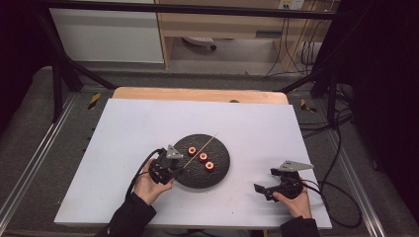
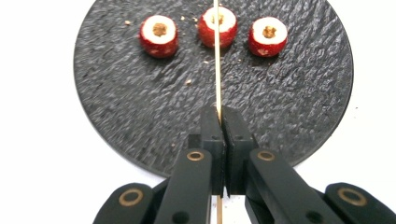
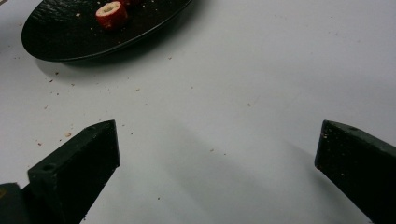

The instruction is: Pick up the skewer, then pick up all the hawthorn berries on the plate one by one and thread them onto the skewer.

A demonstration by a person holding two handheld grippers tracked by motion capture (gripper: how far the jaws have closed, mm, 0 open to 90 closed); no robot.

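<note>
1. The left gripper sits at the left edge of a round black plate on the white tabletop; its jaws are closed on a thin wooden skewer.
2. The skewer runs from between the jaws out across the plate — in the left gripper view it passes over the middle one of three red-skinned fruit slices.
3. The slices lie in a row near the plate's centre: one to the left, the middle one, one to the right, each apart from its neighbour.
4. The right gripper rests low over bare tabletop, well apart from the plate — its jaws stand wide open with nothing between them.
</note>
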